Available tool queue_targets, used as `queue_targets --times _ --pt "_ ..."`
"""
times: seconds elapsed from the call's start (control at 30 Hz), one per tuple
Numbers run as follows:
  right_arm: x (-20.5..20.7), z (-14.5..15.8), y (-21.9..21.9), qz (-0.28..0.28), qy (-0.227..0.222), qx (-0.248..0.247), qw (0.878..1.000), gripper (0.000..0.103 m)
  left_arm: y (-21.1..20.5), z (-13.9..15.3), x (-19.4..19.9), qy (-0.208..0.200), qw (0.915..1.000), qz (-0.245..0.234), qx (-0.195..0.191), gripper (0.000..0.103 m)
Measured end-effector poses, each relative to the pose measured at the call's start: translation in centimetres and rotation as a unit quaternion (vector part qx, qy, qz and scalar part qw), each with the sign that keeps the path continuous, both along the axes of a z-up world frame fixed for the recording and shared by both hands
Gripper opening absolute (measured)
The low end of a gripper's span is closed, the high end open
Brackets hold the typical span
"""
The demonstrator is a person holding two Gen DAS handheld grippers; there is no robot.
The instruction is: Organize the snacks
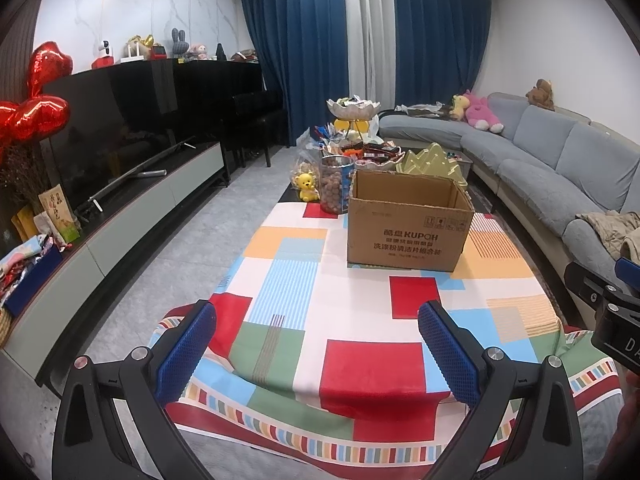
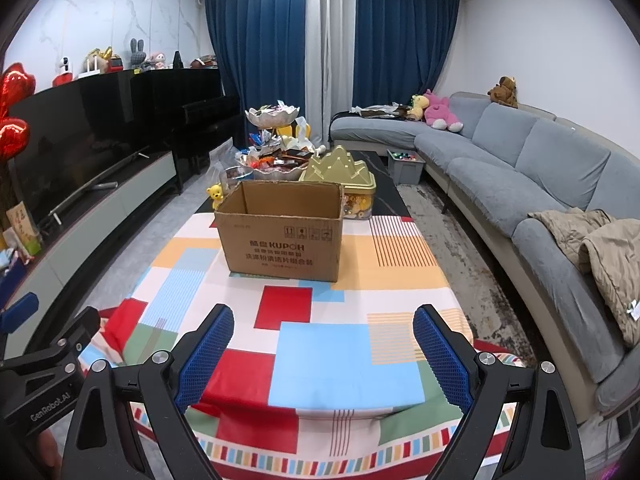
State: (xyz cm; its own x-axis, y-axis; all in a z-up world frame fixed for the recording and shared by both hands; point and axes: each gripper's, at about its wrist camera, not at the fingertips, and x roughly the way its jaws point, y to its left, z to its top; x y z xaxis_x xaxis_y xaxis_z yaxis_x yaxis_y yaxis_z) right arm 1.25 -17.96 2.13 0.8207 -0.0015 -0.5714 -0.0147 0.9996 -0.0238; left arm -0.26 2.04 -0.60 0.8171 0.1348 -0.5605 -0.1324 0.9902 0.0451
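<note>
On patchwork cloth (image 2: 352,344), brown open-topped carton (image 2: 280,248)

A home living room: grey sofa (image 2: 520,168), television (image 1: 116,136), blue curtains (image 2: 272,52).

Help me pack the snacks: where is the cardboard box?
The cardboard box stands open on the patchwork tablecloth, centre of both views, just before the gold tin and yellow bear.
</note>
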Motion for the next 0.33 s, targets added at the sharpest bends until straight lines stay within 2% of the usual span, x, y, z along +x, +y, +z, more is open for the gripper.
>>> queue_targets --times 0.33 --pt "0.04 0.01 -0.01 0.000 0.001 0.000 1.000 0.092 -0.13 -0.49 -0.15 -0.003 1.0000 -0.002 0.000 0.103"
